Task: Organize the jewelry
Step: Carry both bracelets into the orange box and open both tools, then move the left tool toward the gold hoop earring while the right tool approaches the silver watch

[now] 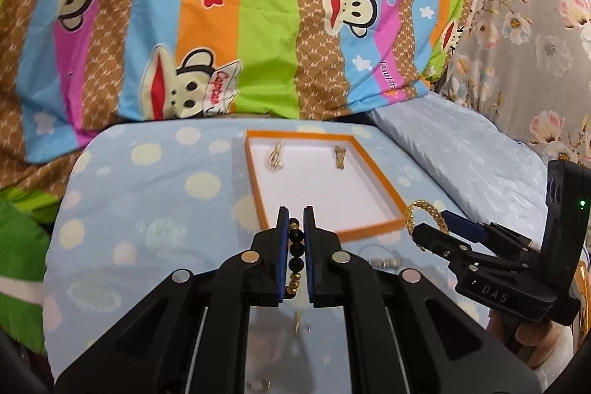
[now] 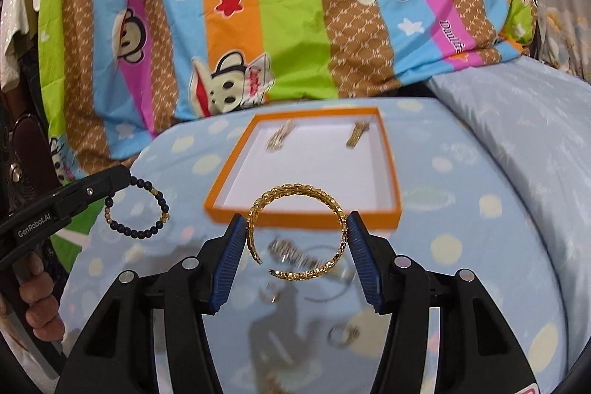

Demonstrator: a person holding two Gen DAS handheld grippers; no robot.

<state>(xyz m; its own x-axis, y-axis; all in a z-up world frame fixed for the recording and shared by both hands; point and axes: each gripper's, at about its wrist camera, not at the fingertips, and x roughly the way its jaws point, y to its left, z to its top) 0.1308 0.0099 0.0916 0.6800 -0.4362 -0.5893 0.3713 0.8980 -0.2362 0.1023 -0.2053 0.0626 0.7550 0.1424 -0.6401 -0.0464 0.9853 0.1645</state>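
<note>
My left gripper [image 1: 296, 215] is shut on a black-and-gold bead bracelet [image 1: 296, 252], held above the blue dotted cloth; the bracelet hangs as a loop in the right wrist view [image 2: 138, 209]. My right gripper [image 2: 296, 222] is shut on a gold open bangle [image 2: 295, 231], pinched across its width just before the tray. The bangle also shows in the left wrist view [image 1: 424, 215]. The orange-rimmed white tray [image 1: 373, 229] [image 2: 303, 218] holds two gold pieces at its far end [image 1: 275, 157] [image 1: 339, 156].
Loose silver and gold jewelry lies on the cloth below the right gripper [image 2: 295, 255] [image 2: 343, 335]. A striped monkey-print quilt [image 1: 258, 6] rises behind the tray. A pale blue pillow [image 2: 517, 135] lies to the right.
</note>
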